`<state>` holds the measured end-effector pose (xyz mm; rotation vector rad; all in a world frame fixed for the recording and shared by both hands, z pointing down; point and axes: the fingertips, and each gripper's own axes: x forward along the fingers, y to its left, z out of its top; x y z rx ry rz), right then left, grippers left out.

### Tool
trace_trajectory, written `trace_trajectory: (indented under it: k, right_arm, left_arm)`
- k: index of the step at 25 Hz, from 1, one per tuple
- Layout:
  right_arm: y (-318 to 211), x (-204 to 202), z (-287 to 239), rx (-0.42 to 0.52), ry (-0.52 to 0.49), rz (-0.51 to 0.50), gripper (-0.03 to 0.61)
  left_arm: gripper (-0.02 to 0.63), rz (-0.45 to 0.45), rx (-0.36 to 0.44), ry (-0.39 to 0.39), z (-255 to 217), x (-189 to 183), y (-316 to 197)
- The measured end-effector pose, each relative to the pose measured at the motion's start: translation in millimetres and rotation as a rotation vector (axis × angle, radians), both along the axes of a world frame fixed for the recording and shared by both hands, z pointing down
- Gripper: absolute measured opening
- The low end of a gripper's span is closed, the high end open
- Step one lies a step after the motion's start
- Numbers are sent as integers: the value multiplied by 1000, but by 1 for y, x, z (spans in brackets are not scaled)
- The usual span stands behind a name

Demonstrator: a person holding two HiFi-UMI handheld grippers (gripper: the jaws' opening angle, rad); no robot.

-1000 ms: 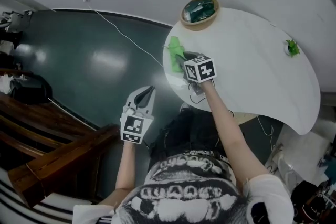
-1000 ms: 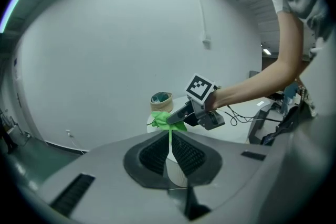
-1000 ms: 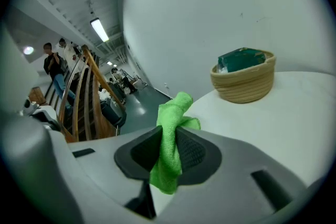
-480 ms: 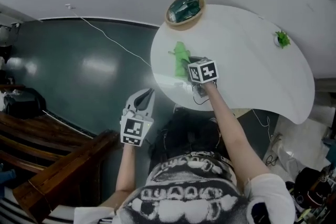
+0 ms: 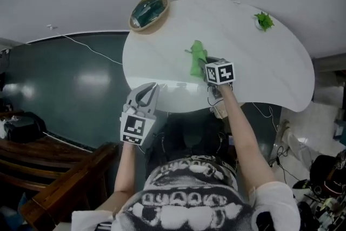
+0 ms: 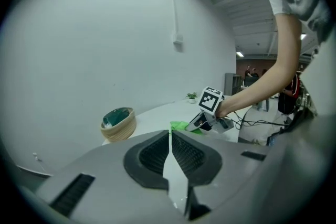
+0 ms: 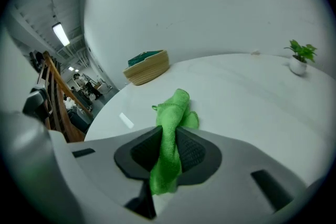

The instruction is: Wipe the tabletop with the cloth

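A green cloth [image 5: 197,58] lies bunched on the white tabletop [image 5: 254,62], its near end pinched in my right gripper [image 5: 207,66]. In the right gripper view the cloth [image 7: 173,128] runs between the shut jaws of the right gripper [image 7: 169,157] and trails forward on the table [image 7: 252,102]. My left gripper [image 5: 146,96] hovers at the table's near left edge, shut with nothing in it. From the left gripper view the left gripper [image 6: 170,157] points toward the cloth [image 6: 181,126] and the right gripper [image 6: 202,121].
A woven basket [image 5: 148,11] with something dark green inside stands at the table's far left edge. A small potted plant [image 5: 264,21] sits at the far right. Dark floor [image 5: 75,78] lies left of the table; a wooden bench [image 5: 65,181] is at lower left.
The right gripper has dragged the cloth away from the table's left edge toward the middle. The left gripper has come up to the table's near edge.
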<state>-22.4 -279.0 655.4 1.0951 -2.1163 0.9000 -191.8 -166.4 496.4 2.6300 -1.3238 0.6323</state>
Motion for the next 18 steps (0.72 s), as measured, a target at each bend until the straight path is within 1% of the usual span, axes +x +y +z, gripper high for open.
trace_trajectory:
  k: [4, 8, 13, 18]
  right_arm:
    - [1, 89, -1, 2, 9, 46, 74]
    - [1, 189, 2, 1, 21, 105, 74]
    - [12, 313, 1, -2, 62, 171, 74]
    - [27, 441, 0, -6, 124, 270, 74]
  left_arm:
    - [14, 0, -6, 1, -1, 63, -9]
    - [14, 18, 0, 21, -6, 144, -15]
    - [14, 81, 21, 49, -19, 247, -18]
    - [14, 137, 28, 46, -23, 324, -16]
